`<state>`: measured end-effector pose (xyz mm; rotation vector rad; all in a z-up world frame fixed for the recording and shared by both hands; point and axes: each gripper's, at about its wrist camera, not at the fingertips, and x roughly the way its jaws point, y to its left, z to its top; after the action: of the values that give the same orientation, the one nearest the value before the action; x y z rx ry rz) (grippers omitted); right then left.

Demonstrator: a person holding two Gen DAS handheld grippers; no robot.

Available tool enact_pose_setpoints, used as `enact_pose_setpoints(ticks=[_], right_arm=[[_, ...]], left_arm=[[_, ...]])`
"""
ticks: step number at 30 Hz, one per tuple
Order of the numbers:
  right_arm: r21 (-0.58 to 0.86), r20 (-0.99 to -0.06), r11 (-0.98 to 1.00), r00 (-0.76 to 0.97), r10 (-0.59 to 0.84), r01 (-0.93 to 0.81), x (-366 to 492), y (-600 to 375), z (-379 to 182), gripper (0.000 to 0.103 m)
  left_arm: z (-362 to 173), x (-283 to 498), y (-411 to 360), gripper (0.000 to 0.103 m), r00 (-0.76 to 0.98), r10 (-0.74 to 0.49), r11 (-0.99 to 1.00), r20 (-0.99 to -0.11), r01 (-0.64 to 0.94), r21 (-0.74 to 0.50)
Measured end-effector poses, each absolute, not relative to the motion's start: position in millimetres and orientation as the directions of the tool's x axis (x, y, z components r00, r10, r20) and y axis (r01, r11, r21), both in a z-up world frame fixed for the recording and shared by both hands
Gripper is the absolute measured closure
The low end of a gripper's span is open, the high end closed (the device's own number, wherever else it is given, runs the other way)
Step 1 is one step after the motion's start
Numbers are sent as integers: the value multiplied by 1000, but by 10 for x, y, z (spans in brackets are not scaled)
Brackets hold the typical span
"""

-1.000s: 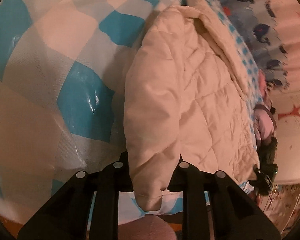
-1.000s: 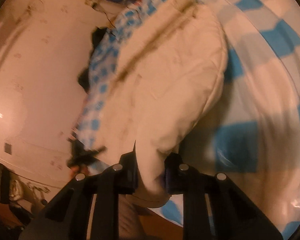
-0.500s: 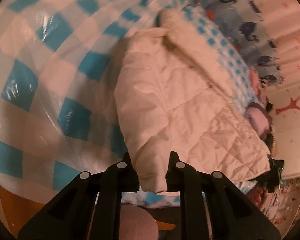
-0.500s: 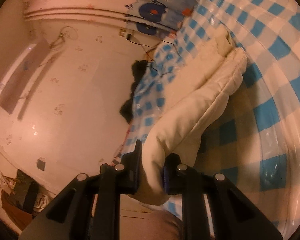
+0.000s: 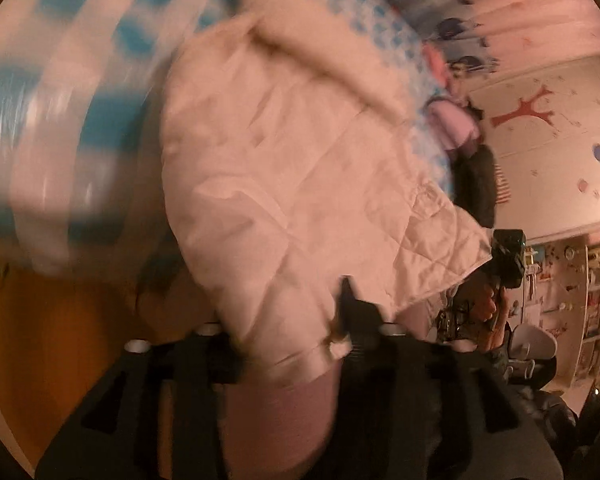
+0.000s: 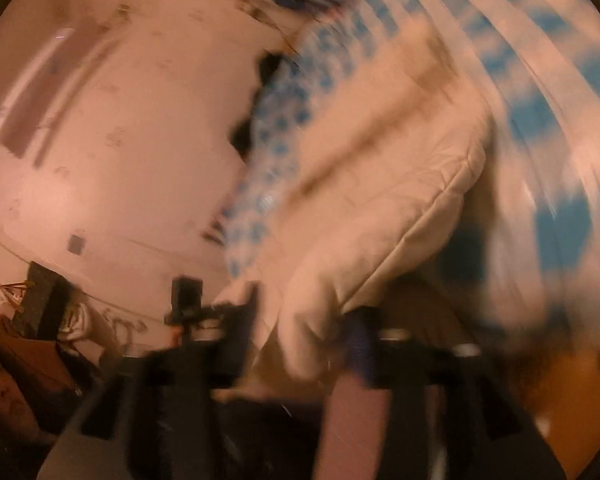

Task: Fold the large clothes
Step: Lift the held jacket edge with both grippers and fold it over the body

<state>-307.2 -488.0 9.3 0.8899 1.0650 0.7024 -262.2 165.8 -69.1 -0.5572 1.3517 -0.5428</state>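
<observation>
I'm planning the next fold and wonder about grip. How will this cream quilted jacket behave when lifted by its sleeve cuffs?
Probably floppy: the jacket sags and creases over the checked cloth. Likely light for its bulk, since its puffy quilting suggests padding. It may slip free: the left gripper and right gripper have just been opening, cuffs between the jaws but not visibly pressed.

No text, label, brand or number can be read in either view. Both views are smeared by motion blur. Only wordless coloured shapes are seen on the wall [image 5: 548,152], to the right of the quilted jacket [image 5: 300,184].
</observation>
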Motion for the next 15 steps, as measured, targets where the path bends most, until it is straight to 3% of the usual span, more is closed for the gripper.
enact_pose_setpoints(ticks=[3, 5, 7, 15], right_arm=[[887, -438, 460, 373, 818, 32, -3153, -5188, -264, 39], [903, -416, 421, 422, 805, 86, -3166, -5400, -416, 24], [915, -395, 390, 432, 811, 104, -3137, -5496, -523, 21], [925, -380, 358, 304, 874, 126, -2913, -5157, -835, 16]], left_arm=[[-963, -2633, 1892, 47, 181, -687, 712, -704, -30, -702], [-1058, -2596, 2059, 37, 234, -709, 671, -665, -65, -739], [-1117, -2593, 2152, 27, 263, -723, 639, -639, -96, -763], [-1318, -2462, 1851, 20, 192, -774, 601, -603, -75, -796]])
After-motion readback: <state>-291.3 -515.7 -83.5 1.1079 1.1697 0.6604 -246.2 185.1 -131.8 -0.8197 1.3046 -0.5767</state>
